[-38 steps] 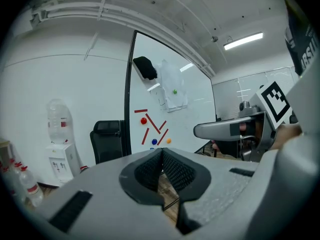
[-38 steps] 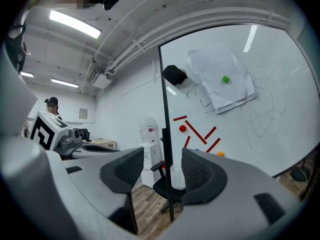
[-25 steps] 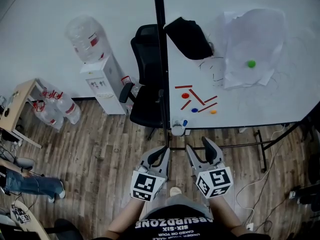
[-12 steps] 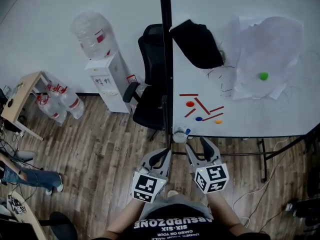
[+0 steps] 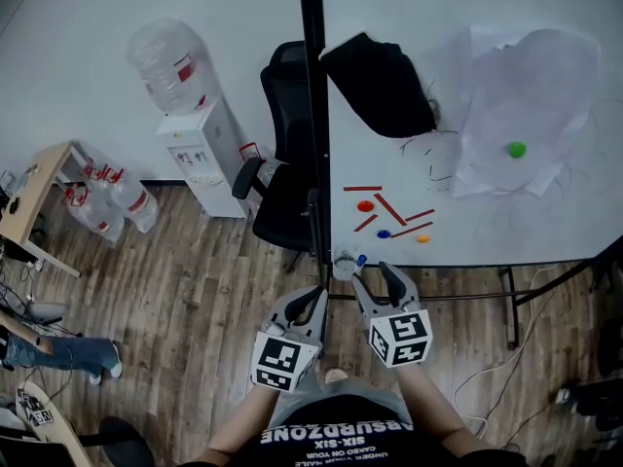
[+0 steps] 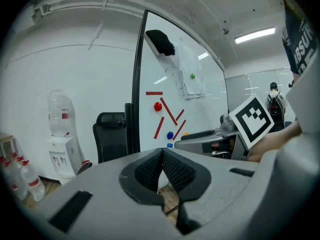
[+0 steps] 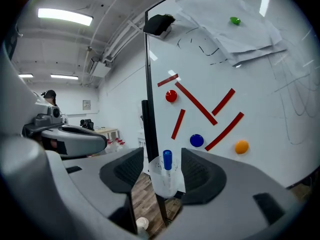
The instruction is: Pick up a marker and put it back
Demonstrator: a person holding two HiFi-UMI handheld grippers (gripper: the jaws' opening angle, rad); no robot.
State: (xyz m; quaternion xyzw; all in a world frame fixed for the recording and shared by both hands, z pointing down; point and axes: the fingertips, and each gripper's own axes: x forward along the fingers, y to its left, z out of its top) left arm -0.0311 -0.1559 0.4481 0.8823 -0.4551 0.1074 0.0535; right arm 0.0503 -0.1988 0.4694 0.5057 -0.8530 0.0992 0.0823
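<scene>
A marker with a blue cap (image 7: 167,160) (image 5: 360,259) stands upright in a clear cup (image 7: 164,180) (image 5: 342,265) fixed at the whiteboard's lower left corner. My right gripper (image 7: 162,171) (image 5: 376,279) is open. In the right gripper view the cup and marker sit in the gap between its jaws, just ahead of the tips, and I see no contact. My left gripper (image 6: 162,158) (image 5: 312,300) is shut with its pads pressed together on nothing, held low beside the board's black post (image 5: 313,115).
The whiteboard (image 5: 467,212) carries red strips (image 5: 389,208), round magnets (image 5: 365,205), taped paper (image 5: 531,86) with a green magnet (image 5: 516,149) and a black cloth (image 5: 380,84). A black office chair (image 5: 287,168) and a water dispenser (image 5: 200,154) stand left of the post.
The right gripper has moved forward and a little left, so its open jaws now reach the cup with the marker. The left gripper has hardly moved.
</scene>
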